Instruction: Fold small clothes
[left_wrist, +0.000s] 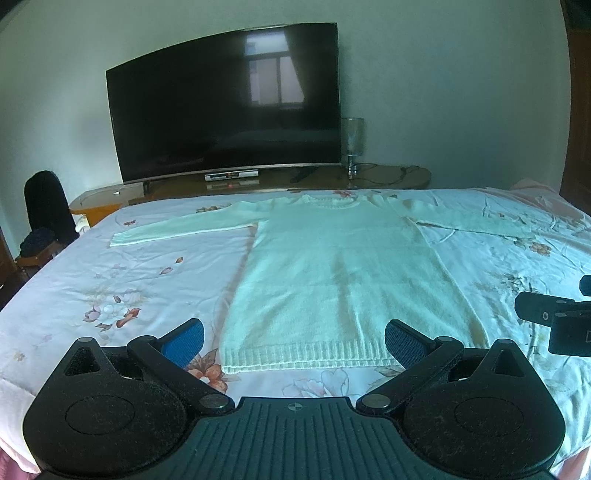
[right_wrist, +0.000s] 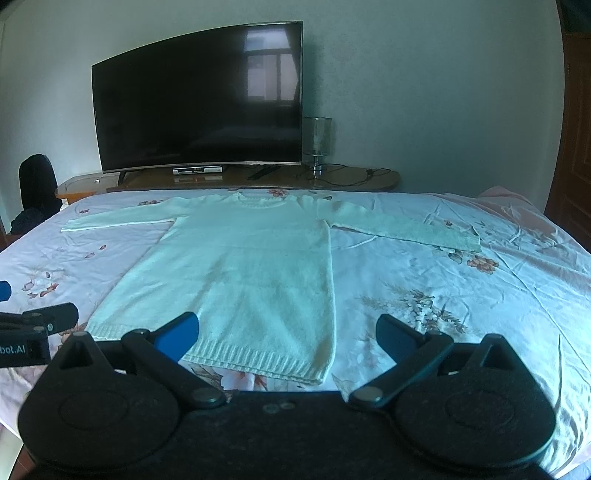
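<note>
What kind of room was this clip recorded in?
Most likely a home bedroom. A white knit sweater lies spread flat on a bed with a floral sheet, and a large dark television stands on a low wooden stand by the wall, beside a small table lamp.
</note>
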